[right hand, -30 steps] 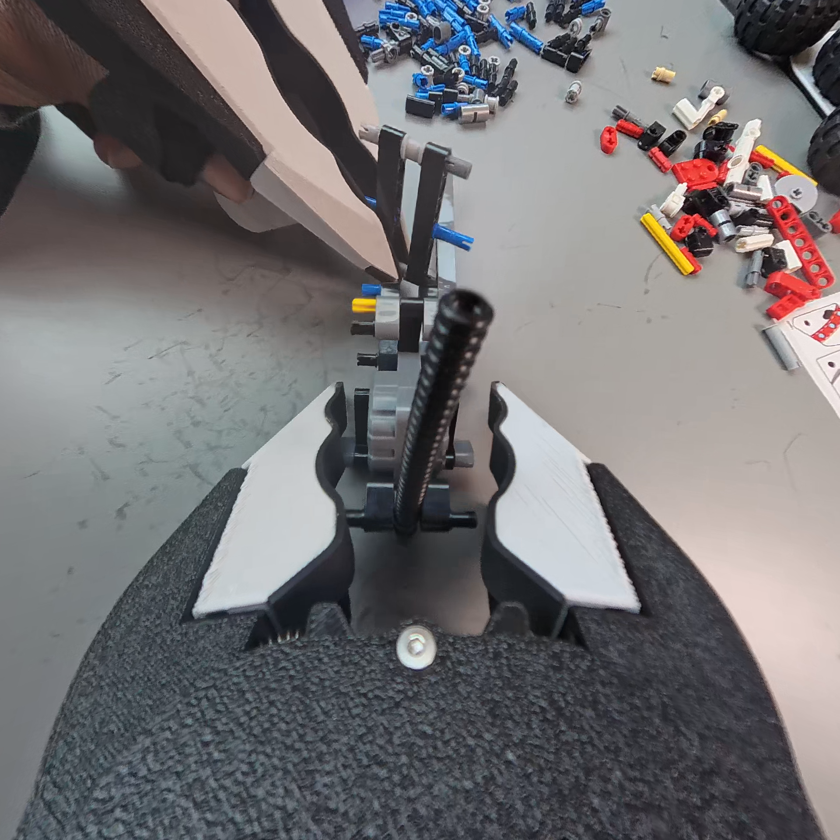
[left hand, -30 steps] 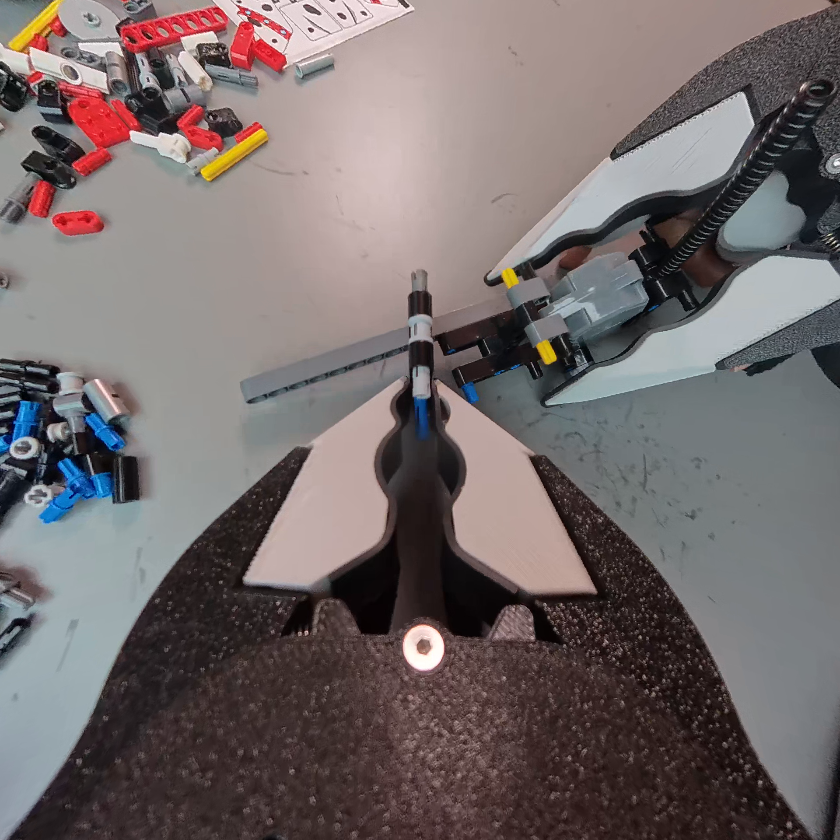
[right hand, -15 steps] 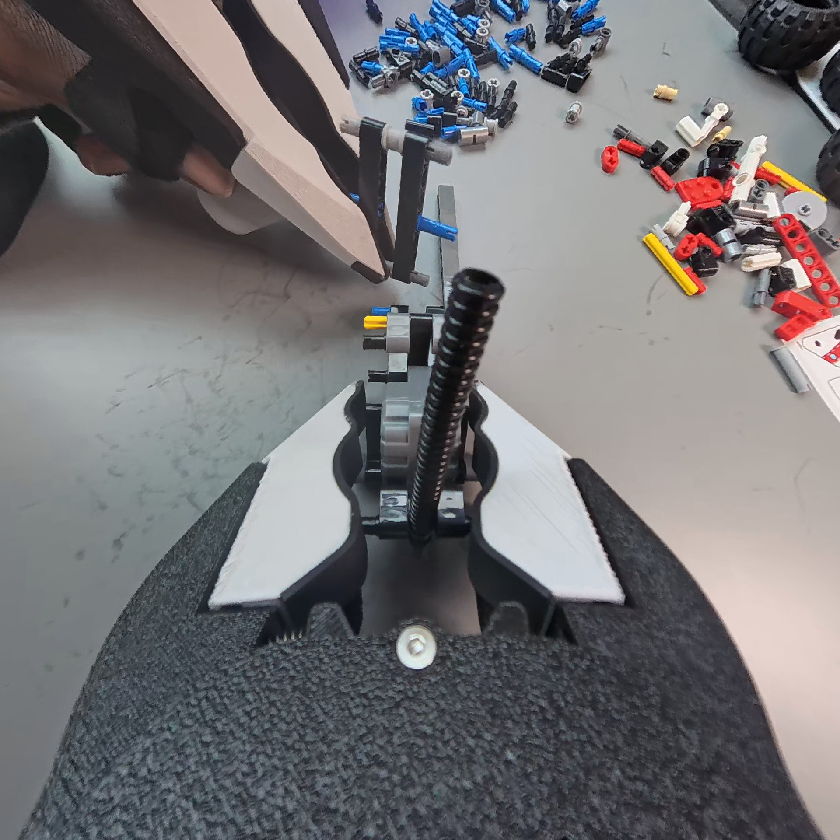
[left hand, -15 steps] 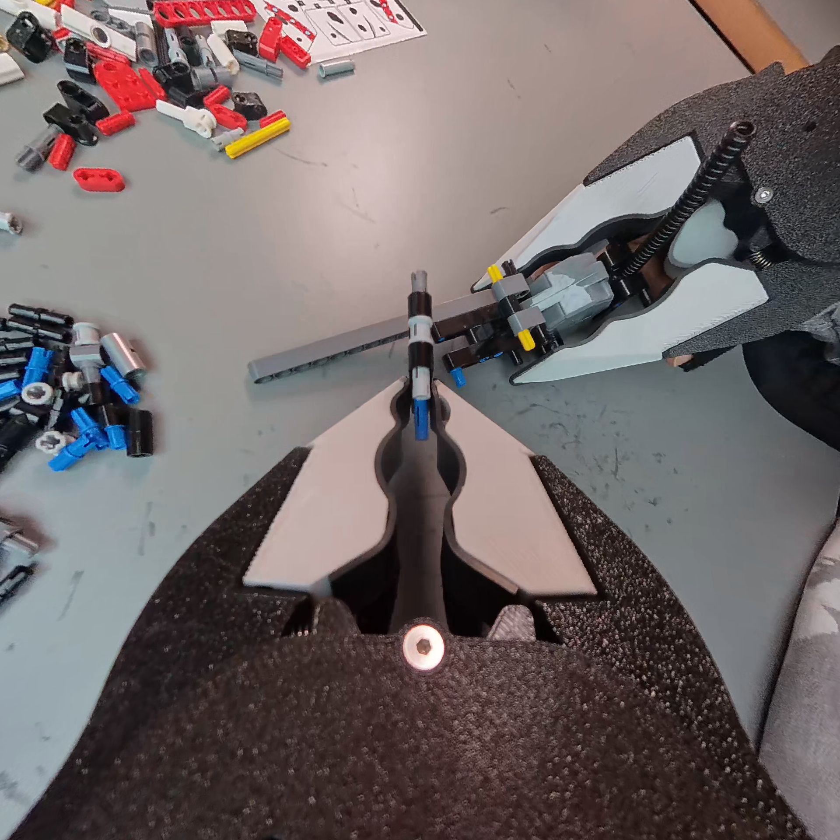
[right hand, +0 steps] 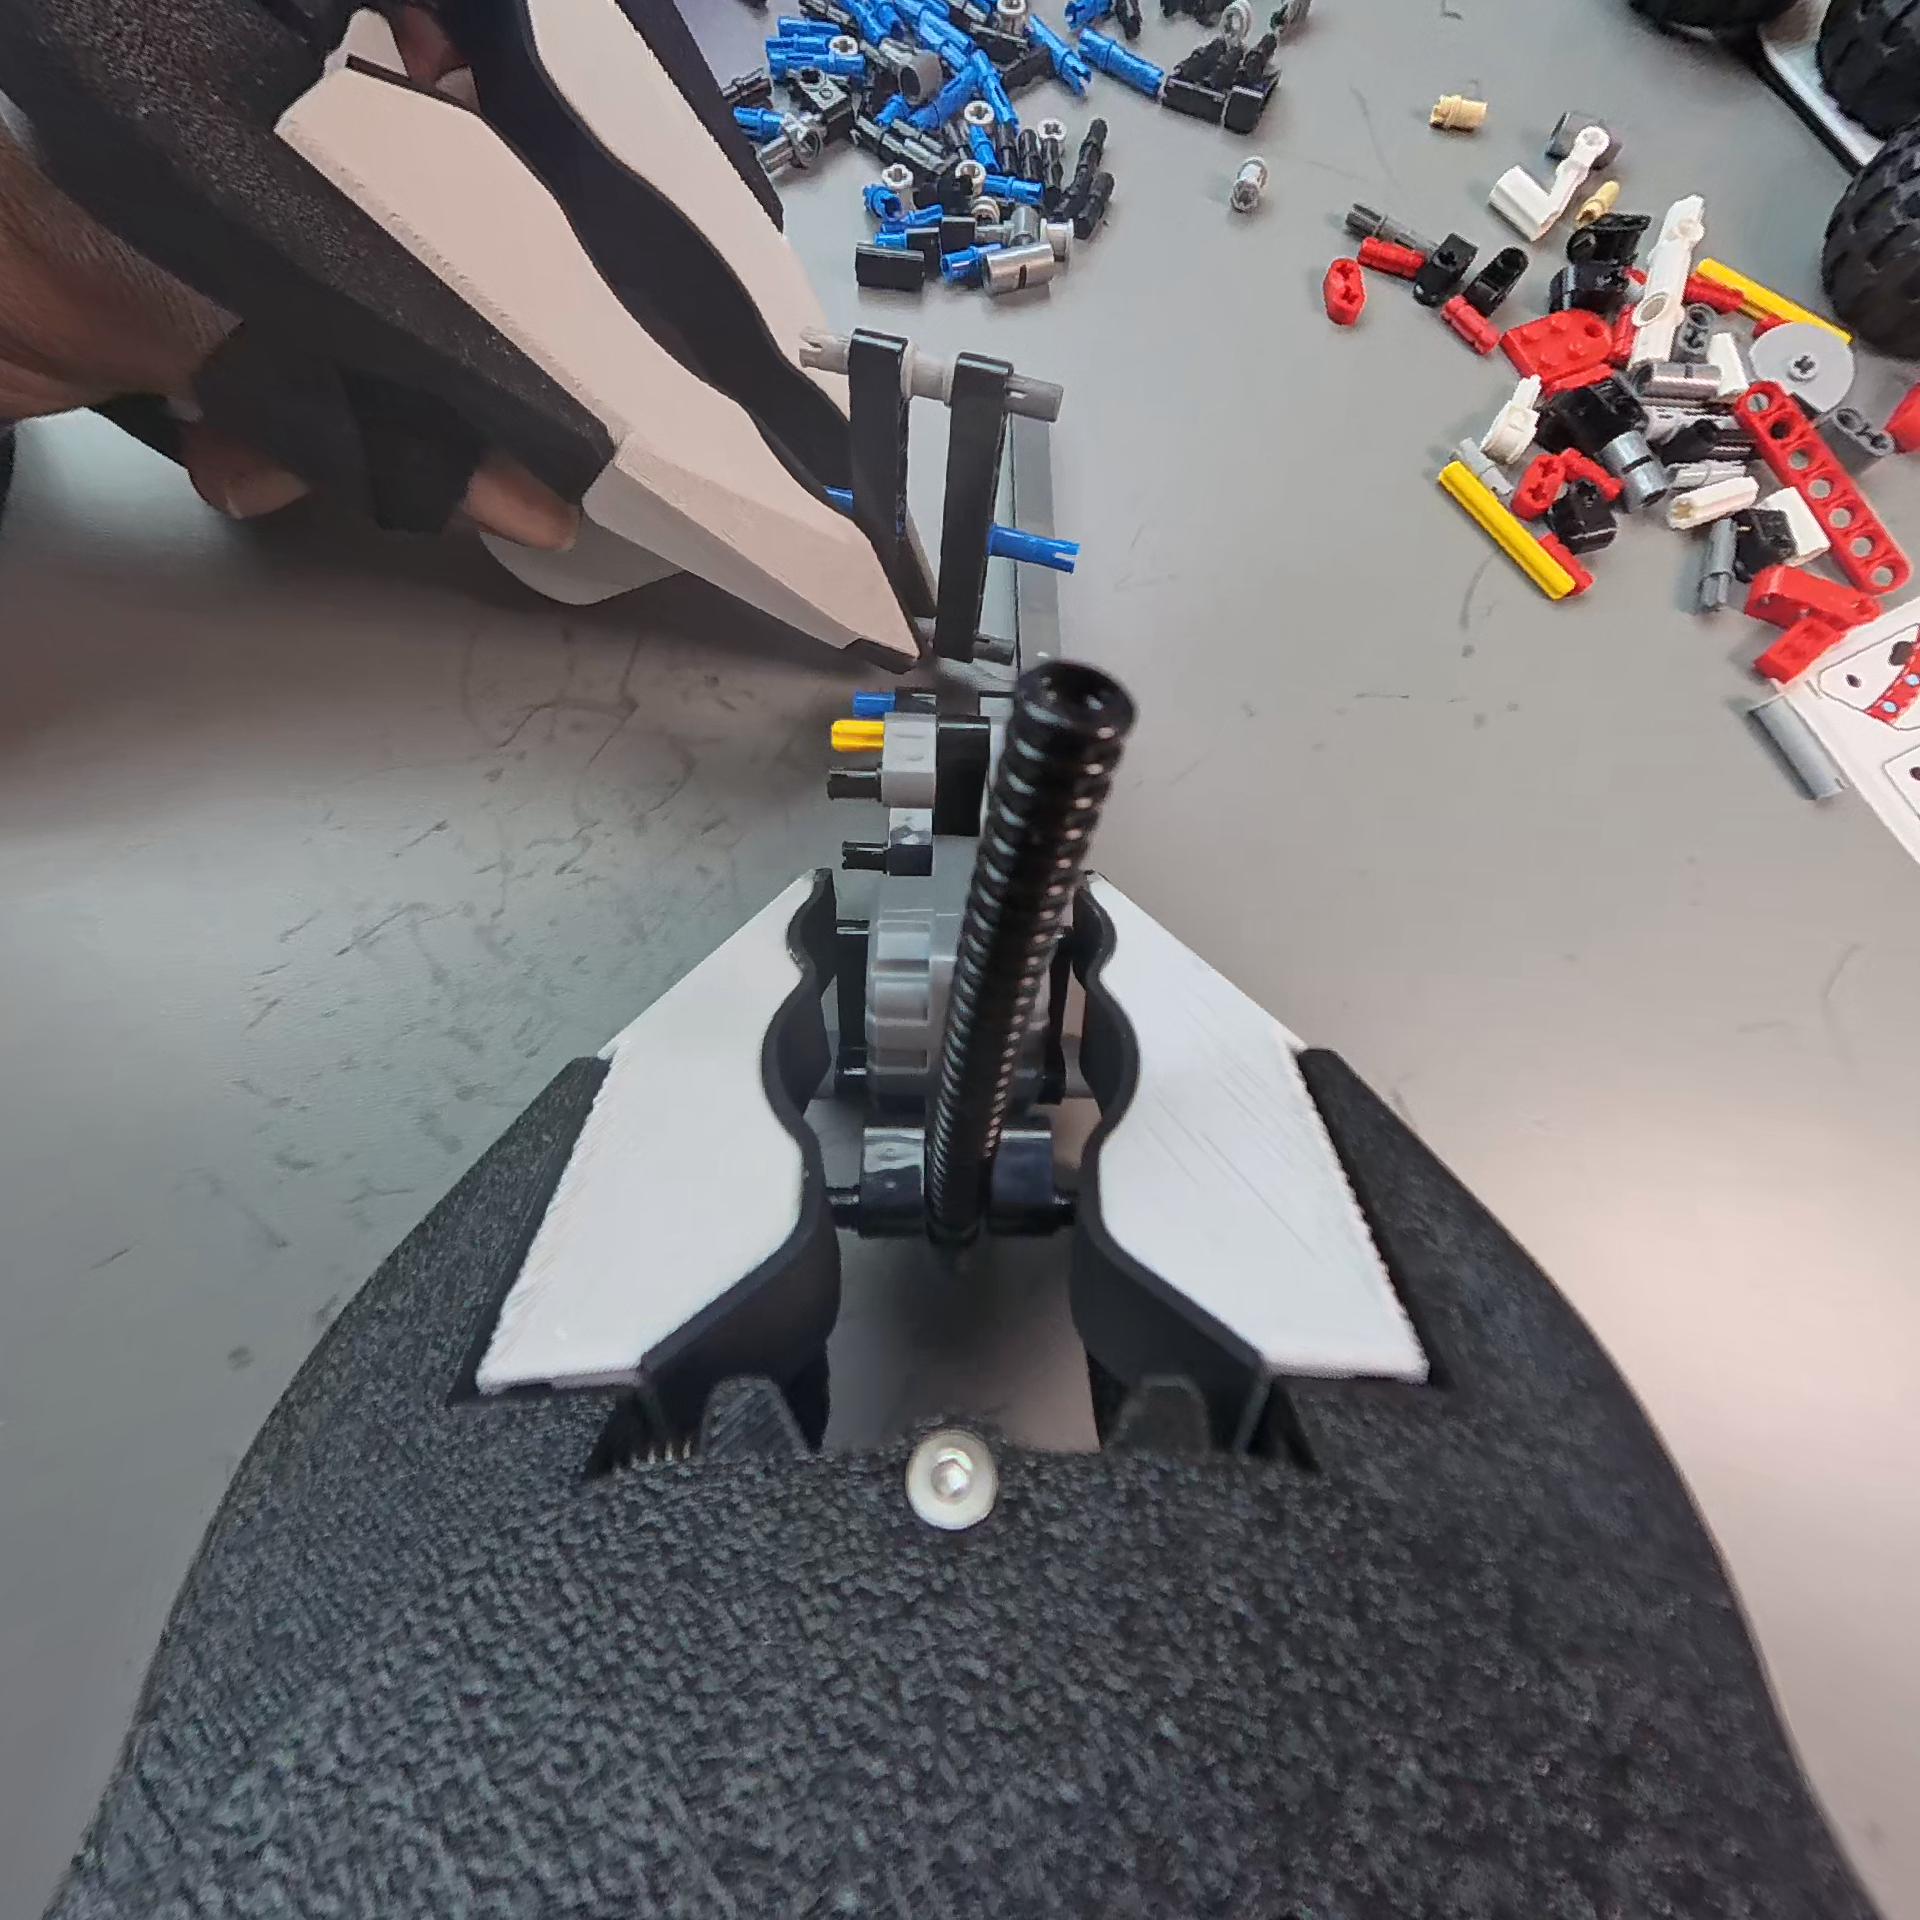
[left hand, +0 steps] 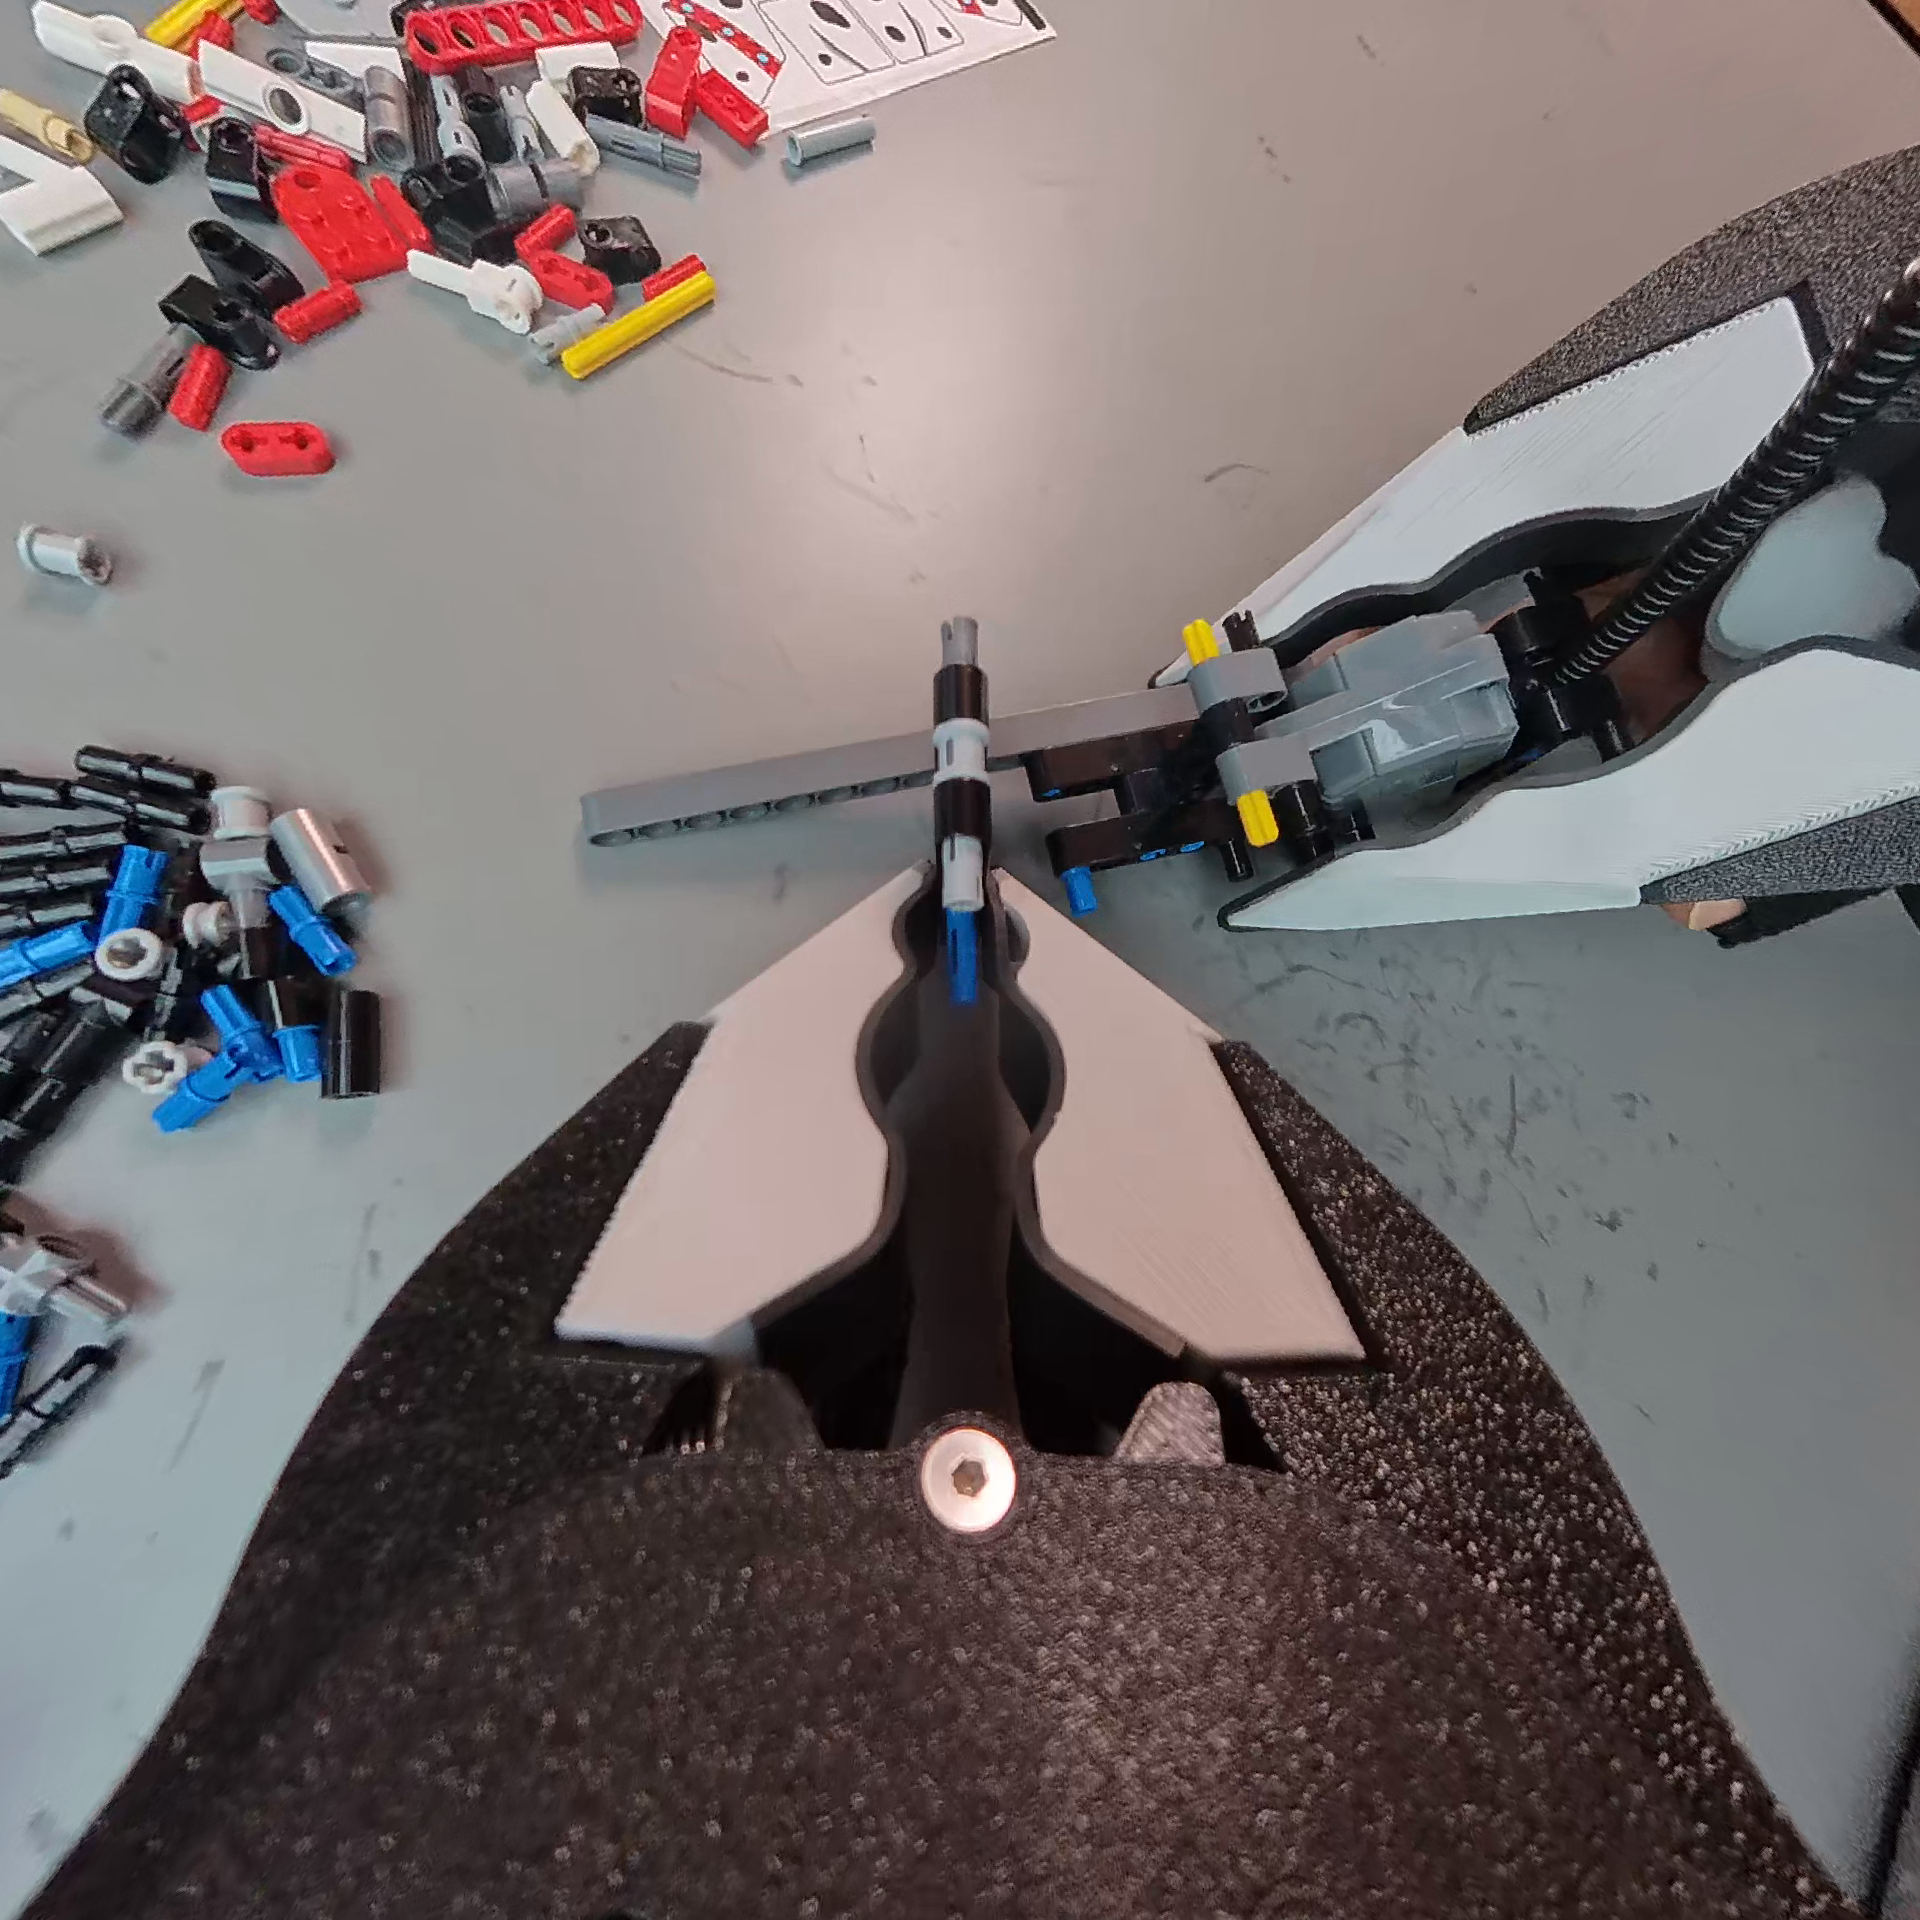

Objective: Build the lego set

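My left gripper [left hand: 961, 894] is shut on a small piece made of two black beams [left hand: 958, 800] joined by grey pins, with a blue pin. It holds the piece upright over a long grey beam [left hand: 769, 808] lying on the table. My right gripper [right hand: 951, 894] is shut on a grey and black assembly [right hand: 904, 997] with a yellow pin and a black ribbed hose [right hand: 1023, 914] sticking up. In the right wrist view the left gripper [right hand: 894, 644] holds the black beams [right hand: 971, 499] just beyond the assembly's front end. The right gripper [left hand: 1205, 800] also shows in the left wrist view.
A pile of blue, black and grey pins [left hand: 208, 935] lies at the left, also in the right wrist view [right hand: 966, 135]. Red, black, white and yellow parts [left hand: 416, 187] and a printed sheet [left hand: 862, 42] lie farther back. Black tyres [right hand: 1870, 239] sit at the far right. About 5 cm separates my left fingertips from my right.
My right gripper's jaws have closed from wide open onto the grey assembly. The left gripper with the black beam piece has shifted only slightly in front of it.
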A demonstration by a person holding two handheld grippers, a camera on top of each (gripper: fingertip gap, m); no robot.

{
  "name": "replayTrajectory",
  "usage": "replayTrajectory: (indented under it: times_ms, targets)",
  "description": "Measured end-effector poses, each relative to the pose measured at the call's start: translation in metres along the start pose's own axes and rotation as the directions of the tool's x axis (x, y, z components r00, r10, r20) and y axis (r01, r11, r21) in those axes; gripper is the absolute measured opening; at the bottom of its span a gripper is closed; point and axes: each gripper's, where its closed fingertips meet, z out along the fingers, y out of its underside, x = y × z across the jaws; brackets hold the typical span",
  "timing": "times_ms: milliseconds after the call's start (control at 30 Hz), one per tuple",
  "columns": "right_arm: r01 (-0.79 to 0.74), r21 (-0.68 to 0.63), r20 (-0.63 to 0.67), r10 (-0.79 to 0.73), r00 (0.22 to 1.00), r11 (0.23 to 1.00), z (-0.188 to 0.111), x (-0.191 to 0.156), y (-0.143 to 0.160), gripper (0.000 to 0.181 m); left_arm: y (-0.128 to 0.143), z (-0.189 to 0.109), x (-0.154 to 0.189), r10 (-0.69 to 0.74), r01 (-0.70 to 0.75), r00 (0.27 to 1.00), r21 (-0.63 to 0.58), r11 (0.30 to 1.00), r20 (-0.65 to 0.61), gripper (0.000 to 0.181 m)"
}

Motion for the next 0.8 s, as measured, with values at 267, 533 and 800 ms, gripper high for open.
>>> replayTrajectory:
  times_ms: [267, 533, 800]
  targets:
    - [0.006, -0.028, -0.022, -0.006, 1.000, 1.000, 0.000, -0.004, 0.001, 0.045, -0.004, -0.002, 0.001, 0.017, -0.017, 1.000, 0.030, 0.999, 0.018, 0.007]
    - [0.108, -0.047, -0.006, -0.108, 0.994, 0.993, -0.001, -0.010, 0.002, 0.045, -0.002, -0.002, 0.002, 0.033, -0.034, 0.999, 0.022, 0.999, 0.031, 0.007]
    - [0.210, -0.083, -0.020, -0.212, 0.977, 0.974, -0.002, -0.014, 0.004, 0.044, 0.001, -0.003, 0.005, 0.006, -0.006, 1.000, 0.006, 1.000, 0.005, 0.006]
